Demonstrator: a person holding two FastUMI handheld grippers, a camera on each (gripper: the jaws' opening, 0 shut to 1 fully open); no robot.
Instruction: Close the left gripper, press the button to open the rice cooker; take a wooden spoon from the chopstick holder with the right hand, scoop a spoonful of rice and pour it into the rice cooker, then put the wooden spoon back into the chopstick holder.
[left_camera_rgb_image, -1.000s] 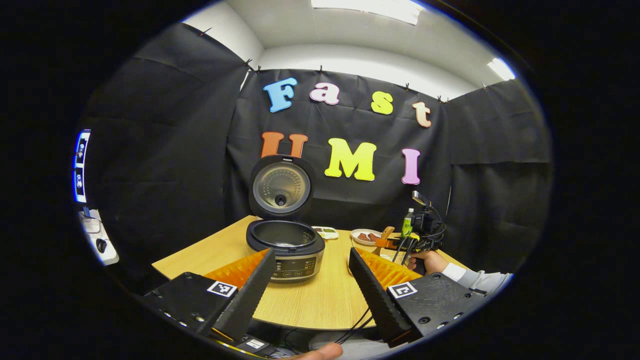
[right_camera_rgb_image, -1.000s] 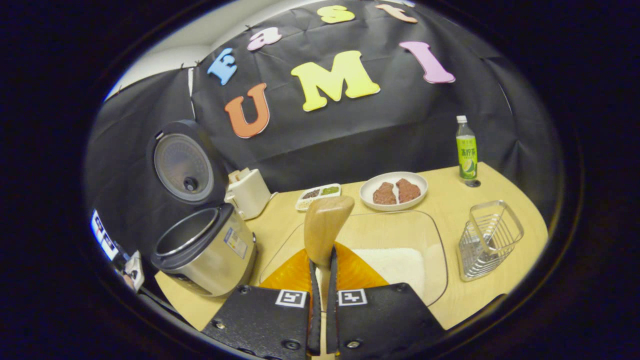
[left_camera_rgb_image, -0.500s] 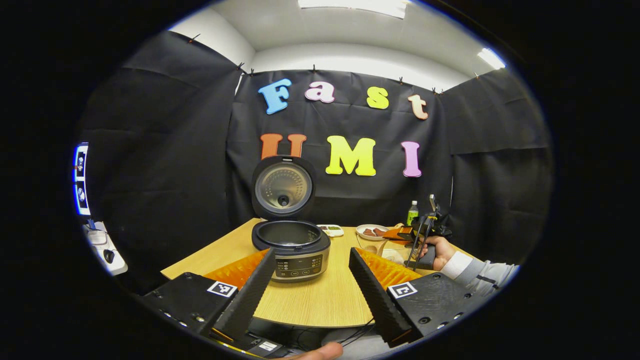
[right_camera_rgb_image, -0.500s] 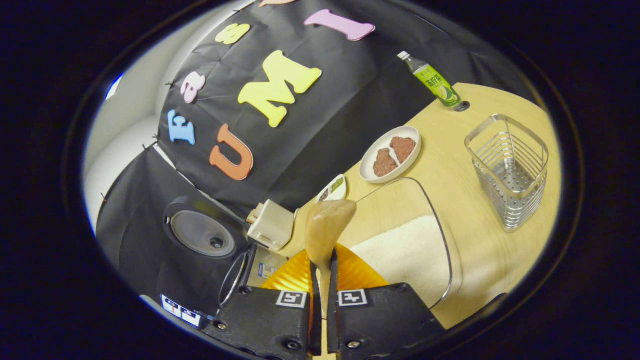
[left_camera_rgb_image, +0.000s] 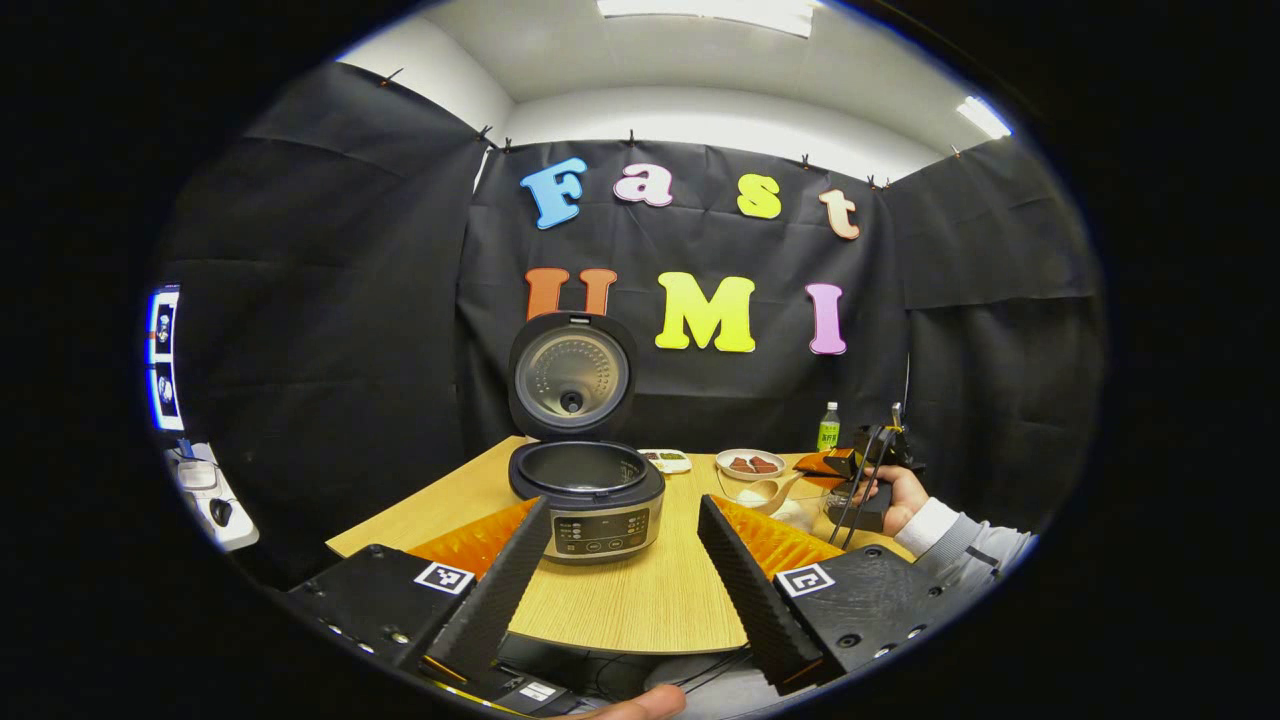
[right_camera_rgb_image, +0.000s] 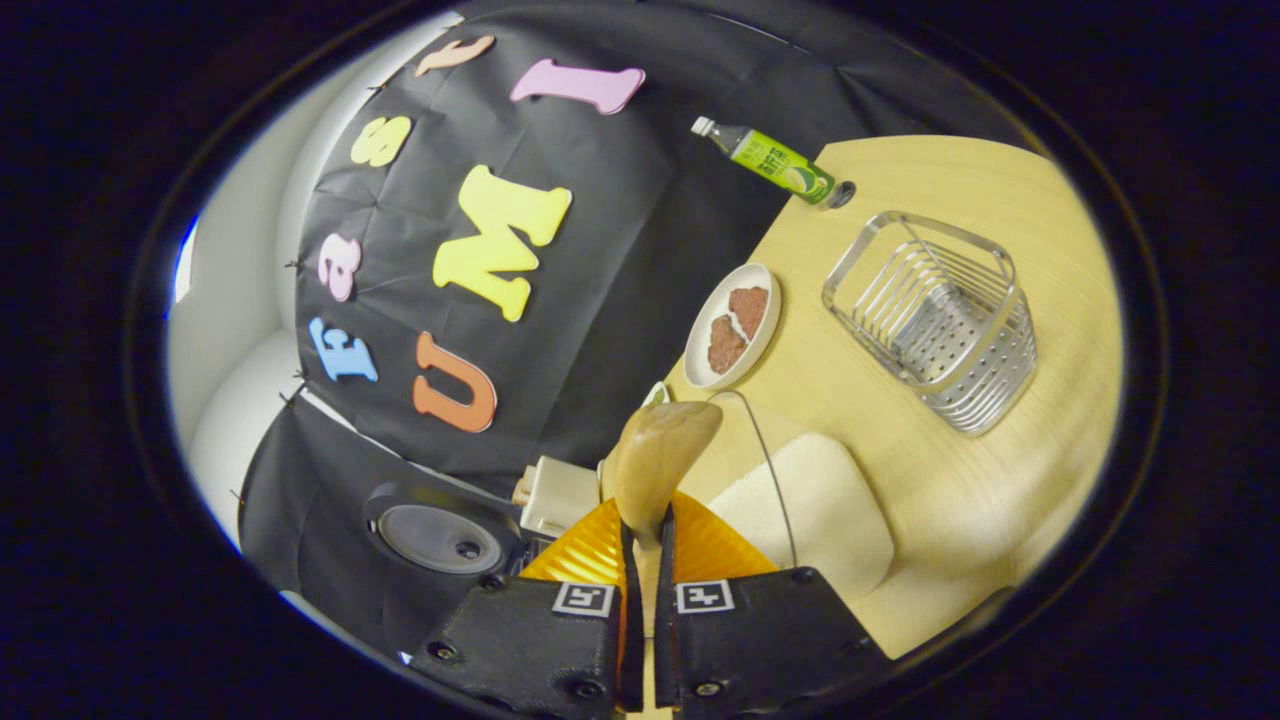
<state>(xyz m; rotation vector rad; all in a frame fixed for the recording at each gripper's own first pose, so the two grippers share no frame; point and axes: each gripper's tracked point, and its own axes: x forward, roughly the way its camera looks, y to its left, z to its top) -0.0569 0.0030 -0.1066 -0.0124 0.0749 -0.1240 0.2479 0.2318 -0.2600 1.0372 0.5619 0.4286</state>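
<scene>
A: How far along is the job?

B: The rice cooker (left_camera_rgb_image: 586, 490) stands on the surface (left_camera_rgb_image: 640, 600) with its lid (left_camera_rgb_image: 571, 372) swung up, so I judge the button press done. The left tool (left_camera_rgb_image: 612, 575) hangs in front of the cooker with its fingers spread apart, grasping nothing.

A: And the spoon?

B: The right tool (right_camera_rgb_image: 644, 560) is clenched on the handle of the wooden spoon (right_camera_rgb_image: 660, 460); both fingers press on it, and the bowl of the spoon sticks out ahead of them. So the spoon is out of the chopstick holder (right_camera_rgb_image: 935, 320), which stands to the right of the cooker, past the rice.

A: Where is the rice?

B: In a clear glass dish (right_camera_rgb_image: 775, 480) right of the cooker, a white heap (right_camera_rgb_image: 810, 505) just under the spoon. From the left tool's side, the right tool (left_camera_rgb_image: 850, 468) and the hand (left_camera_rgb_image: 900, 492) holding it sit over that dish, spoon (left_camera_rgb_image: 765, 490) dipping toward it.

A: Has it scooped?

B: I cannot tell whether any rice lies in the spoon; the view is rolled hard to one side, which suggests the scoop is under way.

A: What is left?

B: Lifting a spoonful, carrying it left to the open cooker, tipping it in, then setting the spoon back in the holder.
</scene>
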